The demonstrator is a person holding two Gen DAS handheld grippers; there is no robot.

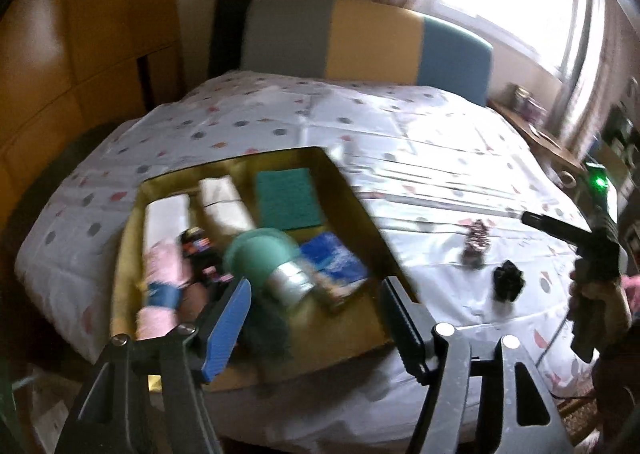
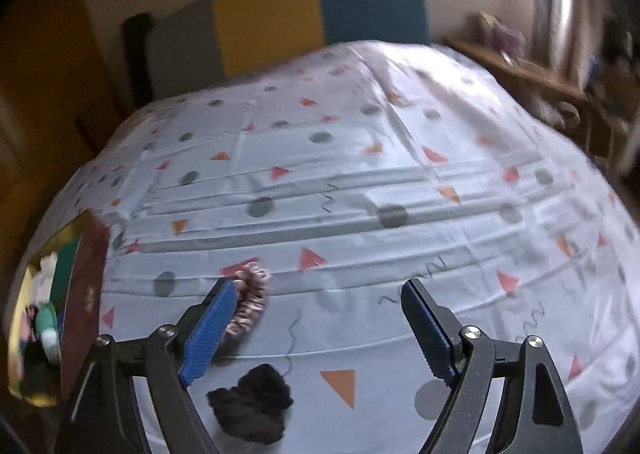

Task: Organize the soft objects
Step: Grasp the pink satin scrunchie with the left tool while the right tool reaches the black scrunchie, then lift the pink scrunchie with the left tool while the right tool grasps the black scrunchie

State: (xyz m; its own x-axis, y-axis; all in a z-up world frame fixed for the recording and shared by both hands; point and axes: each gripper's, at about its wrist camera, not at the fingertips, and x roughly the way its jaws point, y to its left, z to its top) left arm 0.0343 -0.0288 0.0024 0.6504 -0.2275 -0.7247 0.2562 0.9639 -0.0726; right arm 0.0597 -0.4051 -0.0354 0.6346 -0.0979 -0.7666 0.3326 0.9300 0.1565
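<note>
Two scrunchies lie loose on my bedspread [image 2: 400, 182]: a black scrunchie [image 2: 251, 402] nearest me and a pink patterned scrunchie [image 2: 250, 302] just beyond it, close together but apart. My right gripper [image 2: 316, 322] hangs over them with its jaws spread wide and nothing between the pads; from its own camera the pink one sits right beside the blue left finger [image 2: 210, 334], partly hidden behind it, and I cannot tell whether they touch. The black one lies between the two fingers, low in the view, clear of both.

From the left camera I see both scrunchies to the right of the gold tray [image 1: 360, 190], which sits on the bed. Inside it I can make out white rolled cloths [image 1: 224, 202], a green cloth [image 1: 286, 198] laid flat at the far end, a blue packet [image 1: 334, 258], a pink roll with a blue band [image 1: 162, 286] and a teal and grey rolled item [image 1: 276, 266] near the middle. My left gripper [image 1: 316, 310] is over the near end of the tray, jaws fairly wide, gripping nothing; the teal roll shows just beyond its fingertips, blurred.

At the right edge of that view a hand [image 1: 600, 294] holds the other gripper's handle. Past the bed stands a headboard [image 2: 320, 10] in grey, yellow and blue panels.
</note>
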